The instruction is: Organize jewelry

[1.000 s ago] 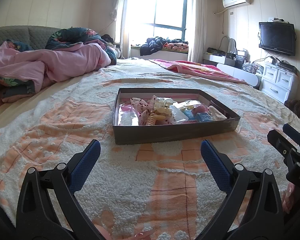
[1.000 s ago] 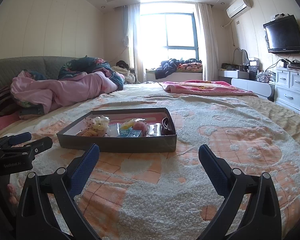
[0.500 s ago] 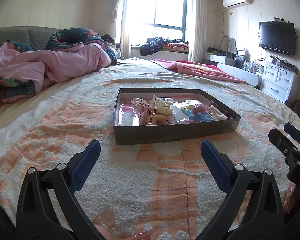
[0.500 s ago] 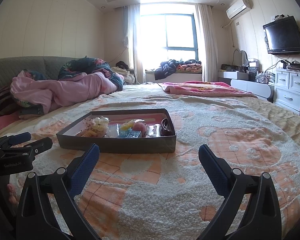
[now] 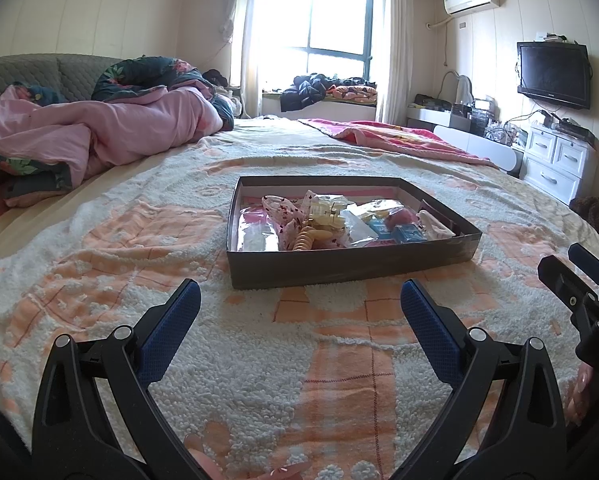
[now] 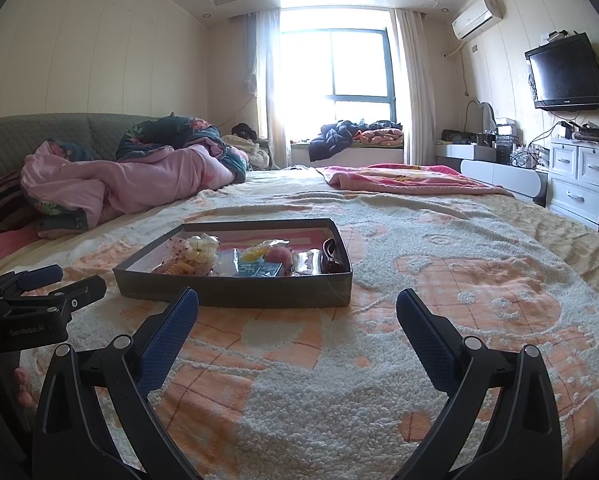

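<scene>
A: Left view: the left claw (image 5: pixel 299 312) gapes wide, empty; the box (image 5: pixel 351 264) of trinkets sits mid-bed (image 5: pixel 99 280).

B: Right view: right claw (image 6: pixel 297 320) equally wide, empty. I'd approach over the box's near wall, taking one piece.

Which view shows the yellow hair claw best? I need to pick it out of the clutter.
The left wrist view: the yellow hair claw faces the camera, teeth visible, inside the box. The right wrist view shows it smaller, side-on.
</scene>
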Demonstrator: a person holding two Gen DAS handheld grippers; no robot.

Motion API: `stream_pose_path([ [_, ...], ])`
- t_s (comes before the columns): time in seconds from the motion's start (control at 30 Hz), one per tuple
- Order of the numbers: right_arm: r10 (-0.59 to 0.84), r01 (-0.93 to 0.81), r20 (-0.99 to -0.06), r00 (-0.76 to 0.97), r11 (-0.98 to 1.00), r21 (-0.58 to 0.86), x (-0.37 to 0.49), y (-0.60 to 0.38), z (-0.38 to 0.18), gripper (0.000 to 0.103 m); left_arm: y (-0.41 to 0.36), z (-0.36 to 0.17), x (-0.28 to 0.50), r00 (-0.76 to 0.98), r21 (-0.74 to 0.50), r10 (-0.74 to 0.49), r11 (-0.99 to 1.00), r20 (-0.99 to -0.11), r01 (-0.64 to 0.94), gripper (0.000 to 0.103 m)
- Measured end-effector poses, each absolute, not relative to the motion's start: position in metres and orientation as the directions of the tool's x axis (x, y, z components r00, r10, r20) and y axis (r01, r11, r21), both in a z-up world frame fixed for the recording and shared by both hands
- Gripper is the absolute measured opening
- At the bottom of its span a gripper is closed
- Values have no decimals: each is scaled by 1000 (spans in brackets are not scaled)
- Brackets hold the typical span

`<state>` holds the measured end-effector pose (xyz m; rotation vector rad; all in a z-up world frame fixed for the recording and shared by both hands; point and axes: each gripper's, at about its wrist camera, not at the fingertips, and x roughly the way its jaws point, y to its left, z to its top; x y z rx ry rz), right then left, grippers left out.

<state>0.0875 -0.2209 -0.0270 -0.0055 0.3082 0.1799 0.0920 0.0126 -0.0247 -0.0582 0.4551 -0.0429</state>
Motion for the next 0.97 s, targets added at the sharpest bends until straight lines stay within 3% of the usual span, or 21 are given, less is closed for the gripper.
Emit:
stream_pose_path([
  [0.67,117,-118,-348,930,993,18,97,-231,-36,97,24,-24,95,899,-67,-19,998,-438,-11,92],
  [0.8,4,29,-429,903,997,71,131,-269,-33,97,70,-18,123,871,-56,90,989,-483,-134,92],
  [0.97,-270,326,-615,741,945,-23,229,-369,-30,97,177,-23,188,740,2,300,927,-603,-374,92],
])
